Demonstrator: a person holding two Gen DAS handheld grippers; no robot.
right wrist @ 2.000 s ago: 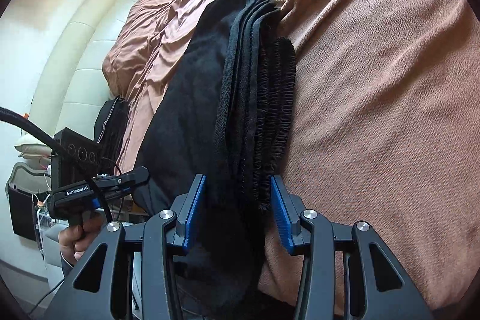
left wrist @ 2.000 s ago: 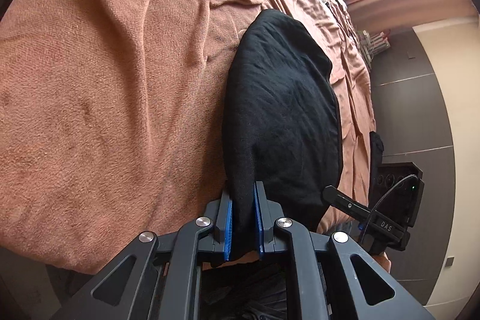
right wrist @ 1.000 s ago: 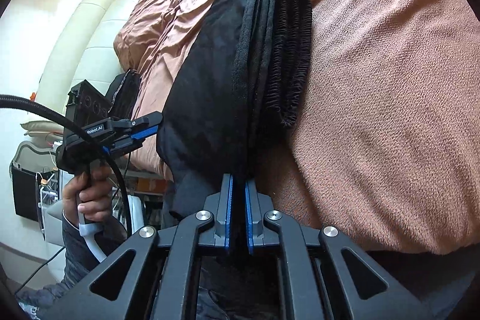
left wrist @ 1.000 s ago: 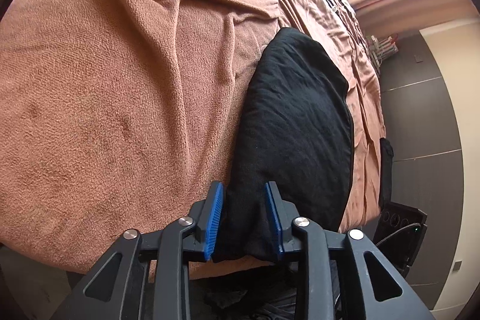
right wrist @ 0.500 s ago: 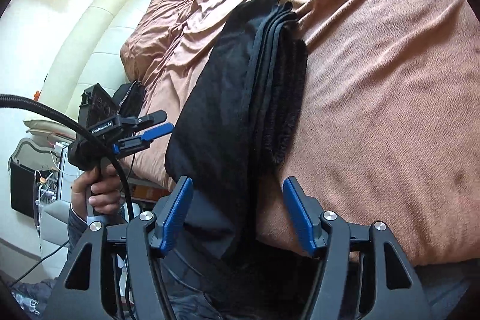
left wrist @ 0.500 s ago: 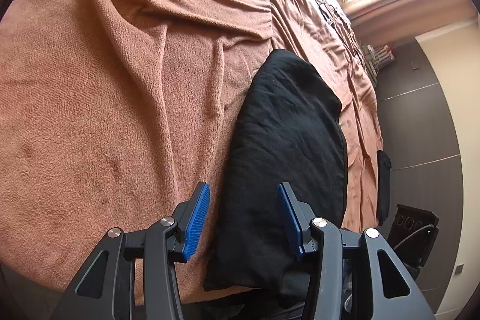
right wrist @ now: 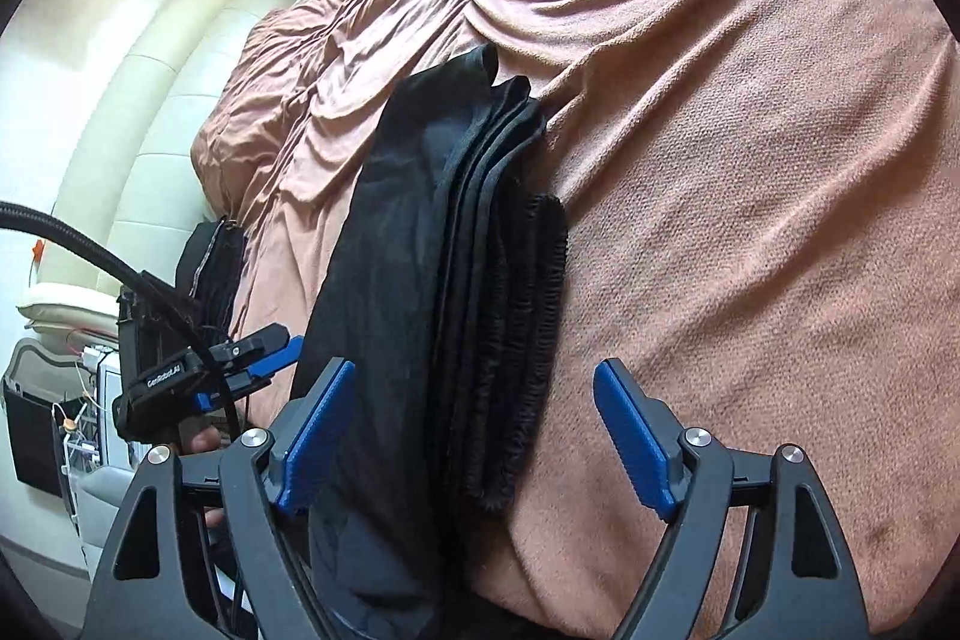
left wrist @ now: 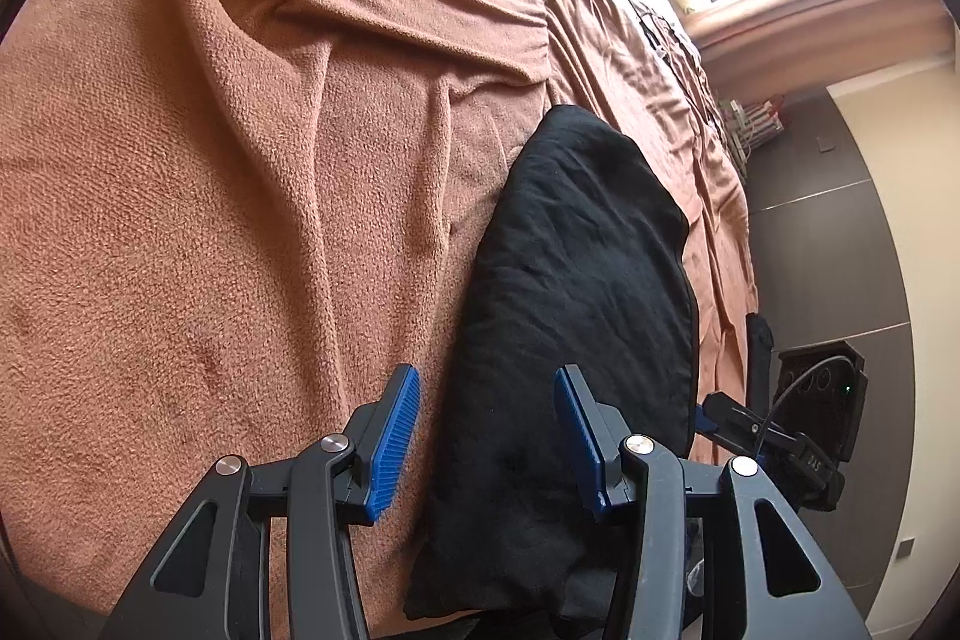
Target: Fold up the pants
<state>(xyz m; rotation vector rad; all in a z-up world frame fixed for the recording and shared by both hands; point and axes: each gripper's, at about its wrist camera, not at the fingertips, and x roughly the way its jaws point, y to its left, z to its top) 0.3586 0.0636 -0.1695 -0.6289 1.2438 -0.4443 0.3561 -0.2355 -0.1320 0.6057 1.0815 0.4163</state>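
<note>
- Black pants [right wrist: 432, 280] lie as a narrow folded bundle on the brown blanket [left wrist: 210, 196] of the bed, at its near edge; the near end hangs a little over that edge
- In the right wrist view the layers show stacked along the bundle's right side, with the ribbed elastic waistband [right wrist: 528, 340] outermost; in the left wrist view the same pants [left wrist: 576, 292] present a smooth, rounded upper face
- Right gripper [right wrist: 474, 442]: jaws have just been opening and stand wide; the bundle lies between them, neither pad pressing on it, nothing held
- Left gripper [left wrist: 483, 436]: jaws part open, one pad over the blanket, the other over the cloth; no grip on the pants
- The left gripper [right wrist: 240, 364] also appears at the left of the right wrist view, beside the bundle's near end
- Judgement: the release step after a fold is in hand; the folding appears far along, possibly complete
- Judgement: the next move calls either for drawing both grippers clear without dragging the overhanging end, or for a fresh grip on that end to bring the bundle fully onto the bed
</note>
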